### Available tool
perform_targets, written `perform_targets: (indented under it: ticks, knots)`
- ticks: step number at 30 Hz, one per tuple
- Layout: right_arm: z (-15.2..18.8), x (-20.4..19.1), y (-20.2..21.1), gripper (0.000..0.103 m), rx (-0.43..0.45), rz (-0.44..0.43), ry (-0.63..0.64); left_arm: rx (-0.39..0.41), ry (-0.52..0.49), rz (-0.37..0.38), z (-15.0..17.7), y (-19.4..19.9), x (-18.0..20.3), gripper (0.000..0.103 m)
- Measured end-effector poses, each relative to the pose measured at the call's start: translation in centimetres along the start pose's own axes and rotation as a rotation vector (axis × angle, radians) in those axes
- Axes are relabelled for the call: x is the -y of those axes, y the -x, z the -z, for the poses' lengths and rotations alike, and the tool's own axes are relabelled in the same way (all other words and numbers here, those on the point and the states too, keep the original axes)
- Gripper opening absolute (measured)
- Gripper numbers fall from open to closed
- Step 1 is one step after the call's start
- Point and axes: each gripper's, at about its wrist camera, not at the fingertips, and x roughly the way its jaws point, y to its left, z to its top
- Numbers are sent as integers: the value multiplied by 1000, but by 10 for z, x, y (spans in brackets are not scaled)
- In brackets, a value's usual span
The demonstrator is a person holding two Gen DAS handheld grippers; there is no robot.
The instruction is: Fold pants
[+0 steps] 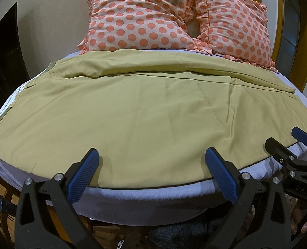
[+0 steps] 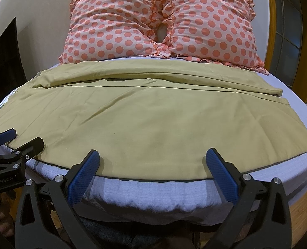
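Khaki pants [image 1: 136,108] lie spread flat across the bed, waistband to the left, leg hems to the right; they also show in the right wrist view [image 2: 153,120]. One leg lies folded along the far side [image 1: 174,70]. My left gripper [image 1: 151,155] is open and empty, fingertips at the pants' near edge. My right gripper [image 2: 151,155] is open and empty at the same near edge, further right. The right gripper shows at the right of the left wrist view [image 1: 286,139]. The left gripper shows at the left of the right wrist view [image 2: 24,138].
Two polka-dot pillows [image 1: 153,16] [image 2: 211,27] lean against the wall at the bed's far side. The light mattress [image 2: 153,191] has its front edge just under my grippers. A wooden door frame [image 2: 271,20] stands at the right.
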Motion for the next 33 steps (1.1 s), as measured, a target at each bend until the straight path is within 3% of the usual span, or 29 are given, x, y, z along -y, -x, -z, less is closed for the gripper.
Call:
perform_targets:
  ticks: [33]
  knots:
    - [2,0,1,102,21,-4,1,5,-1,-1,0,0,0,101]
